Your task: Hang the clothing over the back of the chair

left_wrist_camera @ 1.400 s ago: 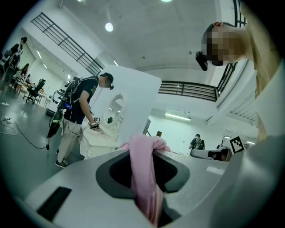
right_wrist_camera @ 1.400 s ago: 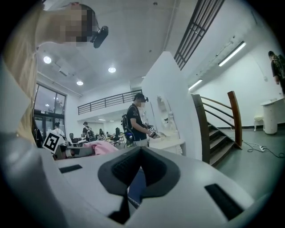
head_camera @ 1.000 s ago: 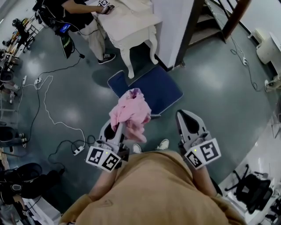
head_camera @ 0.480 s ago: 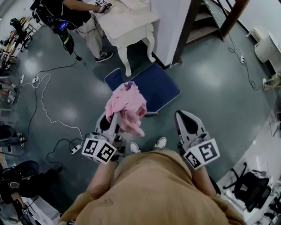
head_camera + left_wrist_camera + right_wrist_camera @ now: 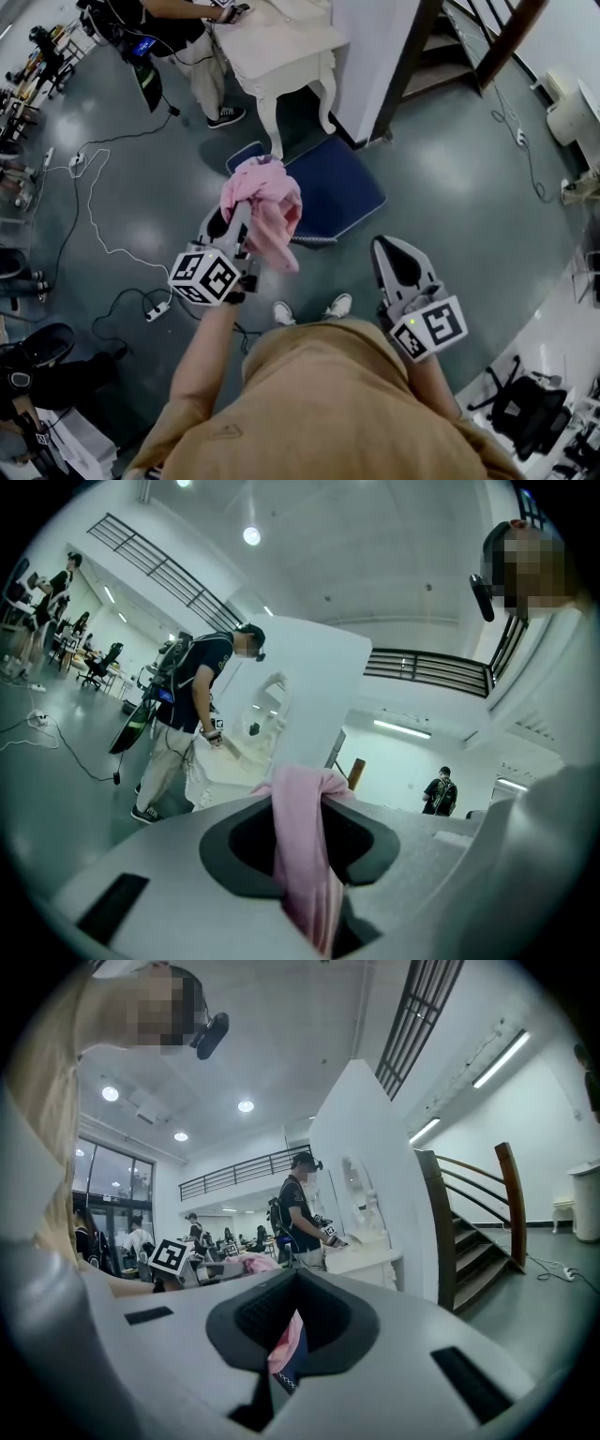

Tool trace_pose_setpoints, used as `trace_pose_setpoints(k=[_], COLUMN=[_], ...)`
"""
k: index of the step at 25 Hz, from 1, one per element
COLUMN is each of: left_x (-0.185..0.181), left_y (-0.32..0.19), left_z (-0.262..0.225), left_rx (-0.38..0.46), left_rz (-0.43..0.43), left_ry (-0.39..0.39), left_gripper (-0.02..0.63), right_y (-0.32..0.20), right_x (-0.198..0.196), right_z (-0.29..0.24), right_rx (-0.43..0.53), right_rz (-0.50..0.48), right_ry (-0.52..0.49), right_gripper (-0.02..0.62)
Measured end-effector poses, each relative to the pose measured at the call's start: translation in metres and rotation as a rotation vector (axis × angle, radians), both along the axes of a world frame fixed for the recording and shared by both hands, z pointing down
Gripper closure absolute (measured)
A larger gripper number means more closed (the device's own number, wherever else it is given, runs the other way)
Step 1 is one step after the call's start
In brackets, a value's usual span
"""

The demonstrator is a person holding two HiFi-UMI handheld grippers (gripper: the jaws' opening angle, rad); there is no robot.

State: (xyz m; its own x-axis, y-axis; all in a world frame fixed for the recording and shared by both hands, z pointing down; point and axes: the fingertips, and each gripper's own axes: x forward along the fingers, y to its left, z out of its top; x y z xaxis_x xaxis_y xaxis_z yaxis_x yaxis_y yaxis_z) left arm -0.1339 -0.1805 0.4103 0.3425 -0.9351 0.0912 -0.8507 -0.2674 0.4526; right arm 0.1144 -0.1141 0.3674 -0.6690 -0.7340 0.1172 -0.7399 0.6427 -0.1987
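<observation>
Left gripper (image 5: pixel 234 220) is clamping a fold of the pink clothing (image 5: pixel 272 211) between its jaws, with the rest bunching over the tips and hanging down. It is hovering over the near-left corner of the blue-seated chair (image 5: pixel 342 187). Right gripper (image 5: pixel 397 255) is idling well to the right, jaws nearly together, probably empty; the pink sliver in its slit looks like scene beyond. Step in hand: bringing the clothing to the chair, nothing draped yet. Next move is calling for lifting it over the backrest, laying it across, then releasing.
</observation>
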Motion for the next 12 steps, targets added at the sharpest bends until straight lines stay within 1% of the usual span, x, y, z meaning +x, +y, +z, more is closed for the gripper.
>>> trace_pose_setpoints(k=[3,9,12], left_x=[-0.003,-0.022,-0.027], left_y=[-0.010,-0.031,-0.039], left_z=[-0.002,0.025,0.041], left_rx=[0.005,-0.061,-0.092], left_rz=[0.002,-0.041,-0.048], left_ry=[-0.013,-0.007,-0.027], left_gripper=[0.518,0.518,0.518], right_y=[0.001,0.002,0.003], right_x=[0.001,-0.001,0.003], right_z=[0.002,0.005,0.007], right_rx=[-0.004,-0.010,-0.012], right_rz=[-0.006,-0.011,-0.006], right_ry=[0.000,0.004,0.004], right_gripper=[0.595,0.595,0.595])
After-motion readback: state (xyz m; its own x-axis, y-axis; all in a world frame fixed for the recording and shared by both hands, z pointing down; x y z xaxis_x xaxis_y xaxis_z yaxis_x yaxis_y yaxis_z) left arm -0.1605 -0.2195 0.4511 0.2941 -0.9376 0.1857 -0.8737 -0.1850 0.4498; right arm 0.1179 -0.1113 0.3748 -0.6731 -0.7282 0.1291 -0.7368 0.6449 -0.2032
